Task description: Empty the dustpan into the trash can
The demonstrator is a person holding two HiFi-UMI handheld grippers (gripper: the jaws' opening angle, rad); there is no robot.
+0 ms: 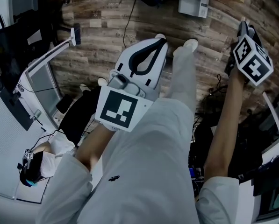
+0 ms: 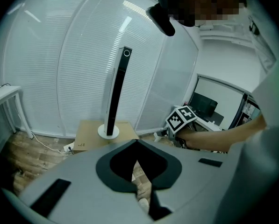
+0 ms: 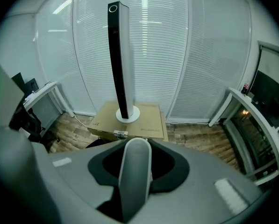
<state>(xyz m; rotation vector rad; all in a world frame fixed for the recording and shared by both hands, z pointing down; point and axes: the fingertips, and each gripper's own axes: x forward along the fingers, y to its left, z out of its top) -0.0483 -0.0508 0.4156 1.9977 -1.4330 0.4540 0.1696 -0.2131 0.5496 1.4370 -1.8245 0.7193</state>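
Left gripper [image 2: 137, 146]: jaws closed, empty, held in reserve.
Right gripper [image 1: 245, 29]: pale grey rounded handle [image 3: 134, 171] clamped, probably for carrying.

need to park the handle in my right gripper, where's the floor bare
For the pale grey rounded handle, bare wooden plank floor lies ahead, between the white desk on the left and the flat white box. The brown cardboard box has free top beside the black-and-white tower fan. Crowded: black bags close on the left, dark cabled clutter on the right.
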